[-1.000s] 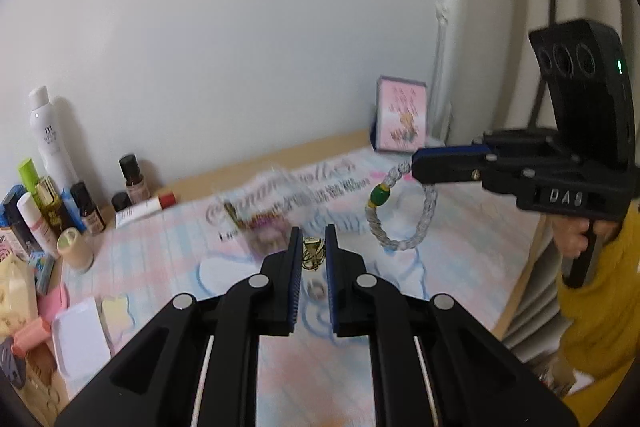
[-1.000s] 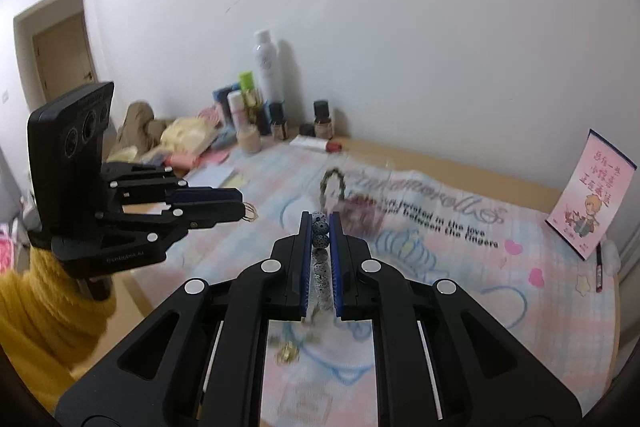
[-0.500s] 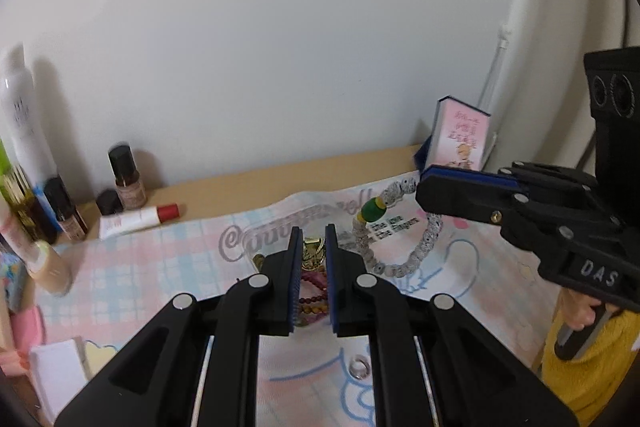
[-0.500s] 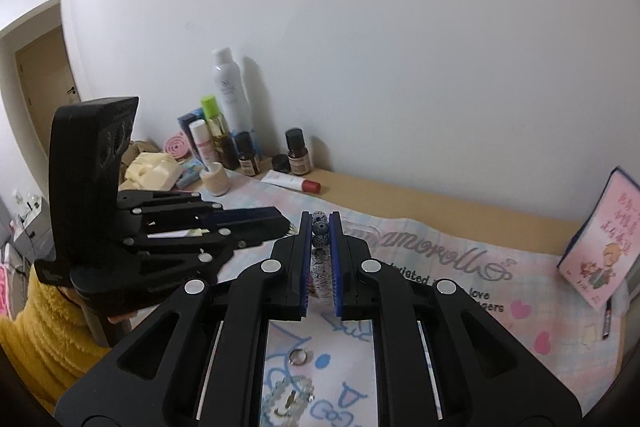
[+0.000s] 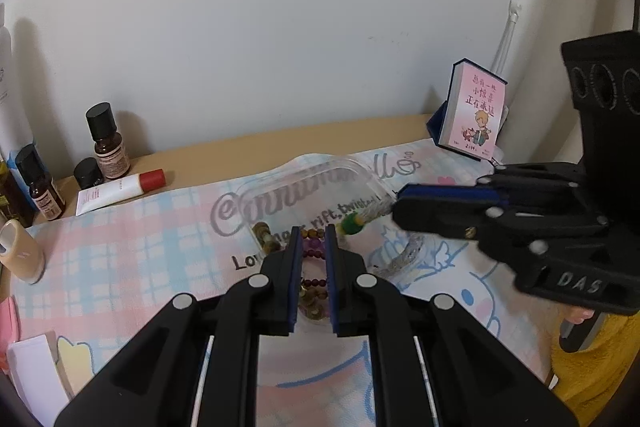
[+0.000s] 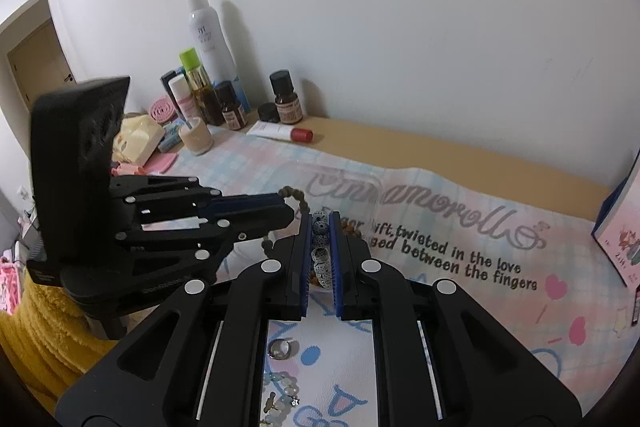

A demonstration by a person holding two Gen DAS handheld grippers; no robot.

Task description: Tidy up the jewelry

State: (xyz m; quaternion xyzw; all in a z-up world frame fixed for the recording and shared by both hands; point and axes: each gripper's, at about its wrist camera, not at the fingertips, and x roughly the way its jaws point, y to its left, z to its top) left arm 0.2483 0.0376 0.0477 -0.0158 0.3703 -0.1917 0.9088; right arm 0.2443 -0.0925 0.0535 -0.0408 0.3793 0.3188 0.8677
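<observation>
left gripper [image 5: 311, 243]: fingers pressed close together, pinching a strand of brown and purple beads that hangs down right over the clear tray. In the right wrist view it comes in from the left with a dark bead loop [image 6: 294, 201] sticking out past its tip.

right gripper [image 6: 321, 247]: also squeezed shut, holding a bracelet of speckled white beads [image 6: 322, 253] stacked up between the pads. From the left camera the same bracelet shows a green bead [image 5: 352, 225] near the tip.

step in hand: looks like both bracelets are being carried to the tray at once, both tips angled down at it. Drop-off not done yet.

next move: I'd say lower a touch more, get each tip inside the rim, then let go one at a time so the strands don't tangle or drape over the edge.

clear tray [image 5: 360, 173]: shallow see-through plastic thing on the printed mat [image 5: 140, 251]. Seems to have some beads and gold bits in it already, but the gripper blocks most of it, so not sure what's inside vs. still held.

loose stuff: a silver ring [image 6: 281, 348] and a pale blue bead strand [image 6: 280, 391] lie on the mat near the right gripper, not sorted yet.

back of surface: little brown bottles [image 5: 107, 143] and a tube by the wall, well apart from the tray.
</observation>
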